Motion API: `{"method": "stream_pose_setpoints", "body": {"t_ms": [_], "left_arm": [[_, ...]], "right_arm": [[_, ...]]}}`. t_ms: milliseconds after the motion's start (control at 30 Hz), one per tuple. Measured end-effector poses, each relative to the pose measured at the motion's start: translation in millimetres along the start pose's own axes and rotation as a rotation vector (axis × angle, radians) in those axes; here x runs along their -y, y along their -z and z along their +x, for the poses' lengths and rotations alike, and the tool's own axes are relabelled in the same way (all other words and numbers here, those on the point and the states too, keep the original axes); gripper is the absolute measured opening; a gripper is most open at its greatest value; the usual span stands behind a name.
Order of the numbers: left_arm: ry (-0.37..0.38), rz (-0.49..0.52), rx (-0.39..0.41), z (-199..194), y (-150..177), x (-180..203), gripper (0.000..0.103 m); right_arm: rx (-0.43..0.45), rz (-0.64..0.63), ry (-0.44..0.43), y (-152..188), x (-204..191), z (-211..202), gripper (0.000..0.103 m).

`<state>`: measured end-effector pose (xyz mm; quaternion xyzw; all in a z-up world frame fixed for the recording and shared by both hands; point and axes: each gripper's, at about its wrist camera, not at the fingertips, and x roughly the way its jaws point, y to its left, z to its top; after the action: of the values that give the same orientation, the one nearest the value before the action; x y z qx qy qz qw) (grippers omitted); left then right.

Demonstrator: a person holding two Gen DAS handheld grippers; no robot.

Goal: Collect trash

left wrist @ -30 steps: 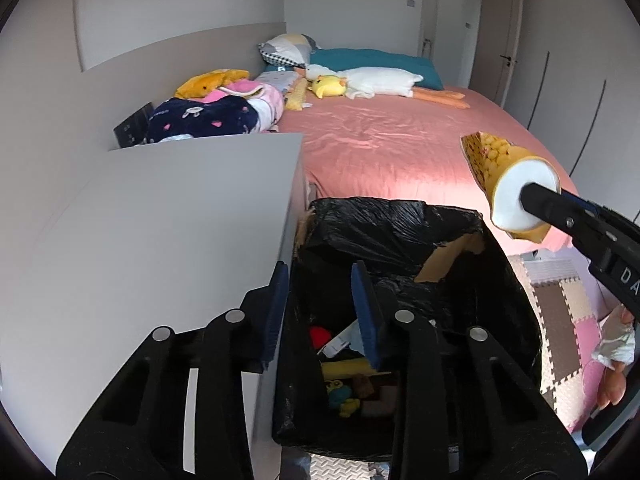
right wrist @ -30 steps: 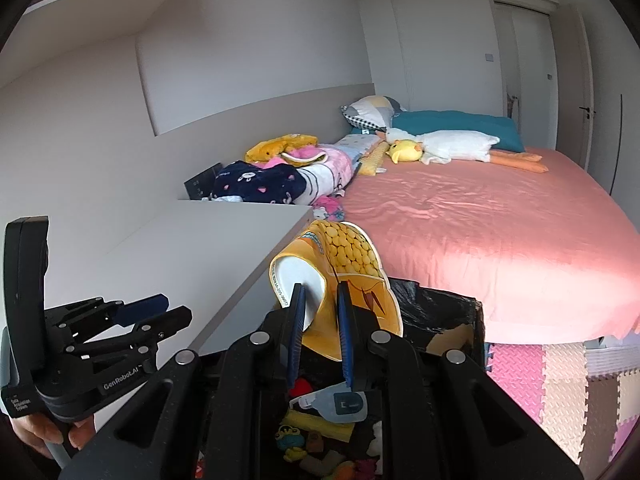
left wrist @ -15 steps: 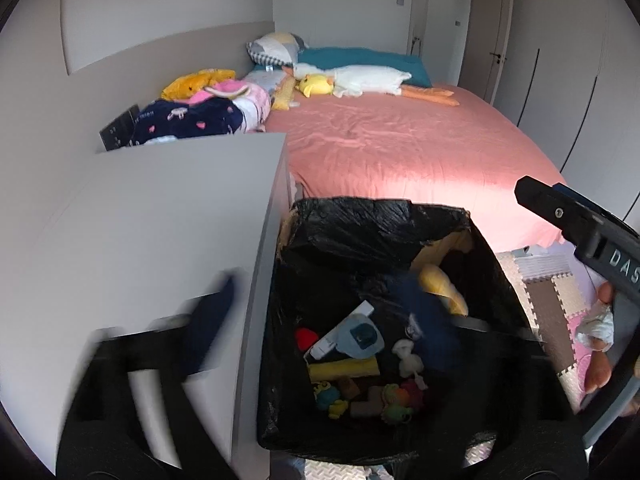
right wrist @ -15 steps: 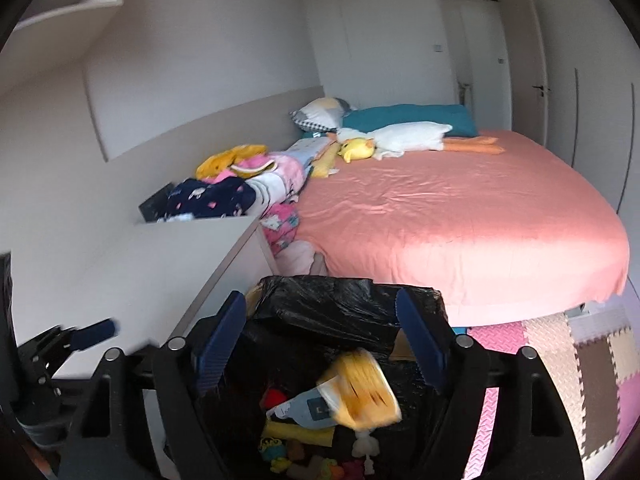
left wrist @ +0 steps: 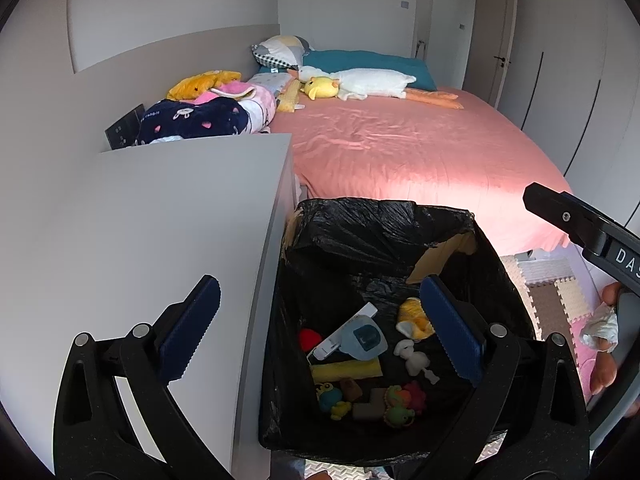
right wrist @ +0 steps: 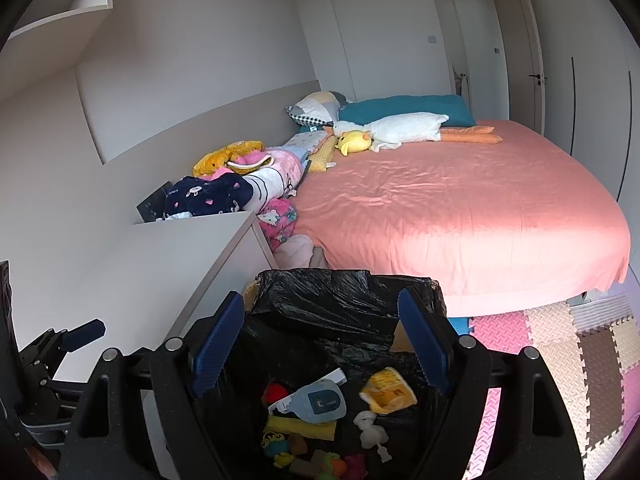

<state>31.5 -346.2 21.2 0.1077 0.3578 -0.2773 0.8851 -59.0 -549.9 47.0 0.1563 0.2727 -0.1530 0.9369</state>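
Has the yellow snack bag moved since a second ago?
Yes. The yellow snack bag has dropped out of the right gripper, from above the bin's rim down onto the trash at the bottom.

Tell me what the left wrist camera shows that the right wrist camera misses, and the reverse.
Only the left wrist view: a hand clutching something white at the right edge.
Only the right wrist view: a wall shelf at upper left and pink bedding beside the bed.
Both: the black-lined bin, the yellow snack bag inside it, and the pink bed.
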Motion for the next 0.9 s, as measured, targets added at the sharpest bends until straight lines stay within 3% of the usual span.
{"method": "stream_pose_setpoints", "body": {"t_ms": [900], "left_arm": [[-0.03,-0.082,-0.026,1,12,-35,0.097]], "right_arm": [[-0.037,-0.033,-0.012,9,-28,16,0.083]]}}
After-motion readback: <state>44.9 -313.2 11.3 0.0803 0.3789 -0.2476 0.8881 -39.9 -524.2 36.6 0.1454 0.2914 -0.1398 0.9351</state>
